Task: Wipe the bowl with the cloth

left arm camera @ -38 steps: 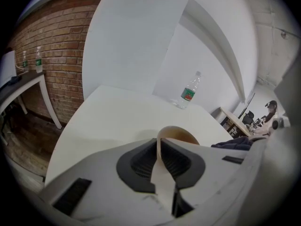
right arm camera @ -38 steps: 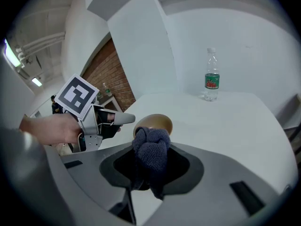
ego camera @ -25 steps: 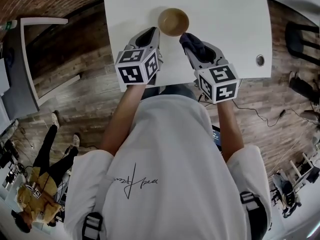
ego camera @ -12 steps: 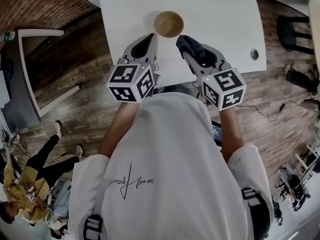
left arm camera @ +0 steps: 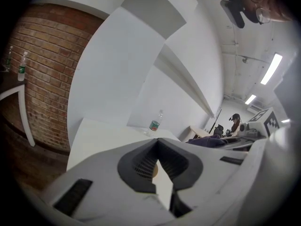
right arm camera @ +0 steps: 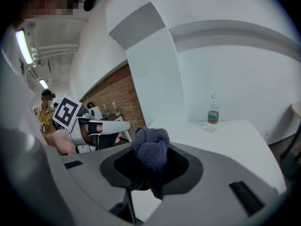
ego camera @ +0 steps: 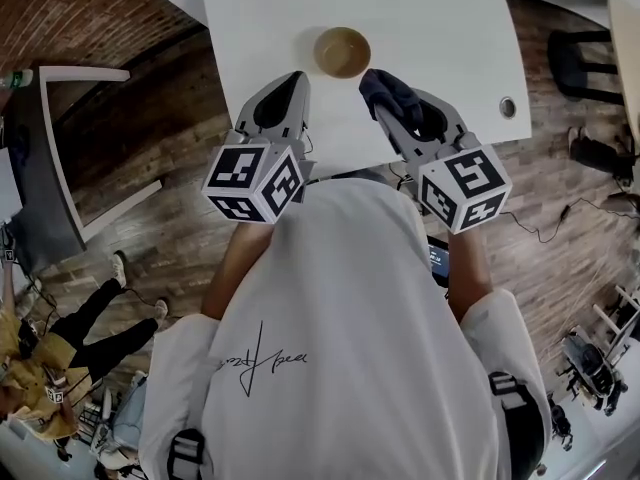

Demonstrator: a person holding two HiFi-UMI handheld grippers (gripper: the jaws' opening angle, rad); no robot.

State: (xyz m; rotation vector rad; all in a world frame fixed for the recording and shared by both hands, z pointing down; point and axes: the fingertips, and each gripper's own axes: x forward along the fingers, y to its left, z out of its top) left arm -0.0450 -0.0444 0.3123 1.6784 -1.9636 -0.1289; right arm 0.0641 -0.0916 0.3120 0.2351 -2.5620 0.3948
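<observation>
Hidden / unclear:
- Bowl (ego camera: 342, 52) is seen whole only in the head view. The right gripper view does not show it. In the left gripper view only a tan sliver appears behind the closed pads, and I cannot confirm that it is the bowl.
- Right gripper (ego camera: 385, 103) tips are covered by the cloth (ego camera: 390, 90), so the pad faces are not visible.
- Height of either gripper above the table (ego camera: 430, 13) cannot be judged from overhead. Far table edge is cut off by the frame.

Positions and orientation:
- Bowl stands upright on the white table, mouth up, wood-brown. It is round, so there is no long axis.
- Cloth (right arm camera: 151, 152) is dark blue, bunched into a wad, and bulges out past the jaw tips. The wad sits just beside the bowl's near right rim; contact cannot be determined.
- Right gripper (right arm camera: 150, 173) is clamped on the cloth.
- Left gripper (ego camera: 290, 86) lies near the bowl's near left side. Left gripper (left arm camera: 156, 147) jaws are pressed together with nothing between them.
- Both grippers point toward the bowl.

Writing:
- Bottle (right arm camera: 213, 113) has a green label, print too small to read.
- Shirt (ego camera: 330, 368) carries a script line that is illegible from this angle.
</observation>
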